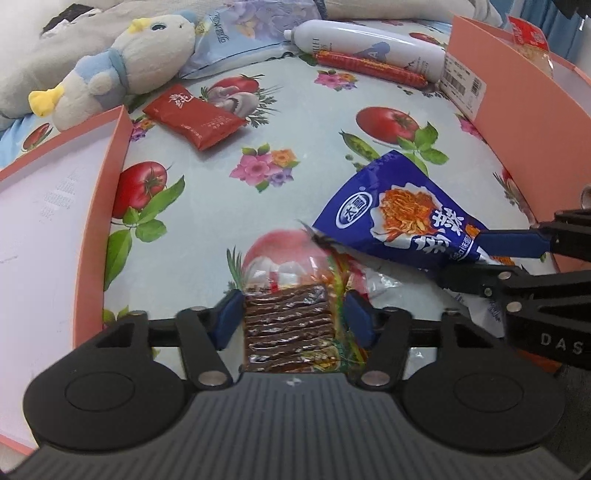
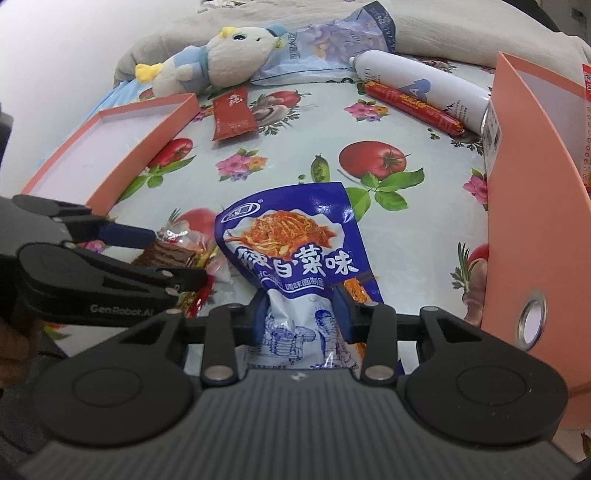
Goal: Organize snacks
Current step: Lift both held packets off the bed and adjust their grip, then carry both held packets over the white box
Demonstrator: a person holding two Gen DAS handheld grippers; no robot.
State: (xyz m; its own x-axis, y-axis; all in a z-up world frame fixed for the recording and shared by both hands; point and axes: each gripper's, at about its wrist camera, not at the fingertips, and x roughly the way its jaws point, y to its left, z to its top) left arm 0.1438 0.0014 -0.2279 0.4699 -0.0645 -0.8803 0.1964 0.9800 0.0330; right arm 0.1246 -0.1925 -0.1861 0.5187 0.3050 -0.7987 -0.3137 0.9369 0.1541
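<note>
A clear packet of brown snack strips (image 1: 286,325) lies on the flowered cloth, and my left gripper (image 1: 291,315) is shut on it, a blue pad against each side. The right wrist view shows this packet (image 2: 166,254) between the left gripper's fingers (image 2: 127,234) at the left edge. A blue and white noodle-snack bag (image 2: 291,243) lies beside it. My right gripper (image 2: 301,312) is shut on its crumpled white end. From the left wrist view the bag (image 1: 399,206) reaches in from the right, with the right gripper (image 1: 484,260) clamped over its lower end.
A shallow pink box lid (image 1: 114,177) lies left, and a taller pink box (image 1: 517,122) stands right. Farther back are a red sachet (image 1: 194,116), a red sausage stick (image 1: 369,66), a white bottle (image 1: 369,44), a plush toy (image 1: 122,70) and a blue tissue pack (image 1: 240,33).
</note>
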